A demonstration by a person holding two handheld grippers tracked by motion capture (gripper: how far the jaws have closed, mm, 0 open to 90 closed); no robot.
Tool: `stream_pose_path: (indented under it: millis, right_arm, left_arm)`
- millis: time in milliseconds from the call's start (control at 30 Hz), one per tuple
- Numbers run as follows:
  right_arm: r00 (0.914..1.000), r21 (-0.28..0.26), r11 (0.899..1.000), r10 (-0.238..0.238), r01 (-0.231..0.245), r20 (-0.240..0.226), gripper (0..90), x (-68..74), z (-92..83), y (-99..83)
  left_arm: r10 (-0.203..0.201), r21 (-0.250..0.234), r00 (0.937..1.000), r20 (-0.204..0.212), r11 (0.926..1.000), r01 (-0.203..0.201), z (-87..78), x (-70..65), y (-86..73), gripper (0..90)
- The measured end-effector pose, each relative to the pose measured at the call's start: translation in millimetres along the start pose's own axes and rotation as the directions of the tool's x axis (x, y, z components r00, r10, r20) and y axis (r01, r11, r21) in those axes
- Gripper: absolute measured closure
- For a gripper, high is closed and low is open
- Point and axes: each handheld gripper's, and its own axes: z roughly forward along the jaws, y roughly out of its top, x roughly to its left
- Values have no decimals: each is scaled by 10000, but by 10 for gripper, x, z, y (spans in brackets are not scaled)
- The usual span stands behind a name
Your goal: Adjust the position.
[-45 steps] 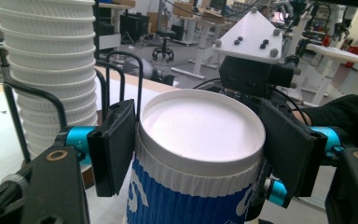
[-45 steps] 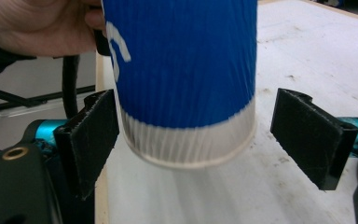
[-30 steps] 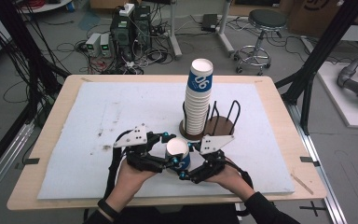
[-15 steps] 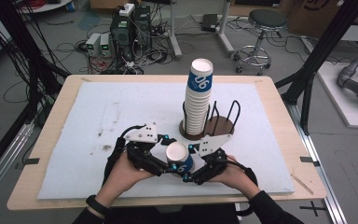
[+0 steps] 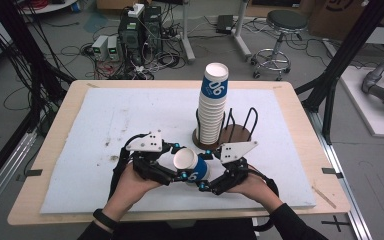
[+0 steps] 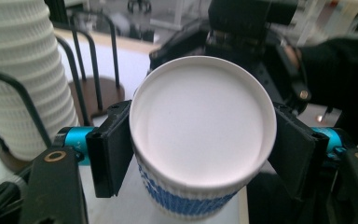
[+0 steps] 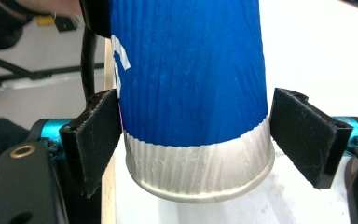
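a: left gripper view first: what step was in hand?

b: a handover or a pull-apart, by my reading. the left tool (image 6: pixel 200 154) had its pads pressed on both sides of the paper cup (image 6: pixel 200 135), just under the rim, so it was clamped on the cup. the cup's white open mouth faced that camera.

a: and the other side?

b: in the right gripper view the right tool (image 7: pixel 196 140) straddled the blue wall near the cup's silver-grey base end. its left pad touched the wall; the right pad stood a little off it. so its jaws were apart, not yet gripping.

a: where was the cup relative to both?

b: in the high view it lay tilted between them, low over the worktop (image 5: pixel 105 125) near the person's edge, left tool (image 5: pixel 167 162) at the rim end, right tool (image 5: pixel 215 172) at the base end.

a: next move?

b: i judged the right tool had to close squarely on the base end without crushing the thin wall, with the left keeping its hold.

a: farther off?

b: the tall stack of cups (image 5: pixel 212 107) stood upright in a wire holder (image 5: pixel 240 131), well apart from the held cup.
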Motion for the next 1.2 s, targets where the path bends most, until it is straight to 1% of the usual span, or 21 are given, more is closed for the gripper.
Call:
stream_pose_path:
  millis: [33, 133, 267, 333, 367, 400, 433, 533, 600, 667, 733, 767, 800, 867, 900, 933, 967, 1000, 1033, 1167, 1200]
  right_arm:
    - [10000, -26, 10000, -62, 62, 29, 180, 5, 2, 3]
    - [10000, 35, 10000, -56, 56, 38, 180, 26, 43, 1]
    - [9995, 240, 9993, -295, 297, -69, 216, 35, 54, 3]
    - [9994, 359, 9989, -303, 310, -189, 230, 22, 34, 5]
    - [9992, 579, 9980, -220, 239, -335, 232, 27, 23, 9]
    - [9987, 775, 9963, -357, 383, -350, 233, 29, 15, 19]
    - [9986, 936, 9947, -397, 429, -360, 235, 31, 13, 28]
    - [9972, 1407, 9875, -668, 710, -344, 238, 33, 10, 45]
    - [9965, 1633, 9833, -765, 808, -326, 236, 39, 9, 50]
    - [9957, 1765, 9800, -879, 918, -301, 209, 53, 8, 52]
    - [9946, 1614, 9814, -1012, 1035, -224, 192, 44, 0, 42]
    - [9951, 1433, 9847, -970, 990, -209, 188, 34, -20, 36]
    - [9962, 1187, 9892, -835, 859, -251, 179, 13, -49, 36]
    - [9982, 891, 9943, -566, 583, -214, 159, -16, -96, 35]
    - [9987, 775, 9958, -462, 478, -228, 155, -28, -115, 33]
    - [9993, 550, 9979, -347, 353, -125, 154, -49, -146, 30]
    - [9996, 443, 9988, -188, 197, -200, 155, -52, -161, 26]
    - [9998, 62, 9999, -98, 99, -155, 154, -73, -173, 17]
    - [9999, -106, 9999, 39, -41, -159, 153, -84, -182, 11]
    - [9993, -443, 9984, 360, -365, -121, 151, -81, -181, 8]
    - [9987, -538, 9974, 461, -471, -205, 152, -85, -179, 6]
  left_arm:
    - [-53, -202, 10000, 9, 9998, 53, 5, -2, -6, 292]
    - [64, -229, 10000, 11, 9997, -64, 38, -20, -14, 294]
    - [158, -16, 9998, 113, 9999, -158, 69, -31, -16, 292]
    - [25, 309, 9998, 207, 9995, -32, 65, -24, -6, 289]
    - [71, 651, 9997, 236, 9978, -86, 59, -24, 8, 287]
    - [131, 907, 9997, 198, 9958, -148, 56, -30, 22, 282]
    - [134, 1033, 9998, 163, 9945, -150, 59, -38, 31, 270]
    - [380, 1727, 9992, 115, 9842, -394, 84, -60, 50, 249]
    - [419, 1916, 9990, 178, 9805, -445, 103, -63, 37, 271]
    - [503, 1913, 9985, 223, 9801, -536, 103, -55, 26, 290]
    - [507, 1709, 9984, 255, 9838, -543, 80, -39, 16, 291]
    - [498, 1433, 9984, 263, 9883, -530, 58, -30, 10, 292]
    - [470, 1206, 9984, 299, 9914, -503, 42, -24, 6, 294]
    - [389, 767, 9987, 339, 9962, -414, 4, -1, 3, 295]
    - [247, 378, 9992, 321, 9989, -259, -19, 8, -3, 296]
    - [231, 203, 9991, 352, 9995, -238, -34, 20, -7, 296]
    - [142, -63, 9994, 320, 9999, -141, -54, 30, -16, 297]
    - [77, -272, 9995, 299, 9996, -69, -63, 37, -24, 298]
    - [72, -359, 9995, 304, 9993, -61, -69, 45, -28, 298]
    - [-179, -897, 9992, 346, 9958, 210, -71, 59, -53, 300]
    - [-199, -951, 9992, 344, 9952, 231, -72, 61, -57, 299]
